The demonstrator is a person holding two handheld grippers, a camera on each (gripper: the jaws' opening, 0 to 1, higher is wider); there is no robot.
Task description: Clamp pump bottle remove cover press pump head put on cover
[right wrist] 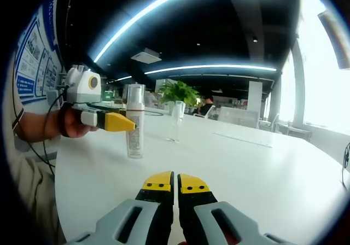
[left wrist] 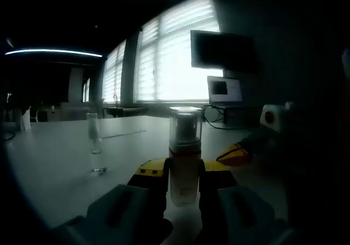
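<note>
Centre-low in the left gripper view, the left gripper (left wrist: pixel 184 182) has its yellow-tipped jaws on either side of the pump bottle (left wrist: pixel 184 157), gripping its lower body. The bottle stands upright on the white table (left wrist: pixel 54 157), long axis vertical, with the clear cover (left wrist: pixel 185 123) seated on top. A second clear bottle (left wrist: pixel 95 141) stands apart, left of centre, on the same table.

At the bottom centre of the right gripper view, the right gripper (right wrist: pixel 175 186) sits with its jaws pressed together, holding nothing. From there the pump bottle (right wrist: pixel 134 123) lies up and to the left, well apart across the table, with the left gripper (right wrist: pixel 109 120) reaching in from the left edge against its side.

Judgement: the clamp step looks done; the cover is not yet off. The right gripper is the free tool for that. It would need to open its jaws, travel up-left in its frame, and meet the cover near the bottle's top, then lift along the vertical axis. Risk: a sideways pull could tilt the bottle in the left jaws.
</note>
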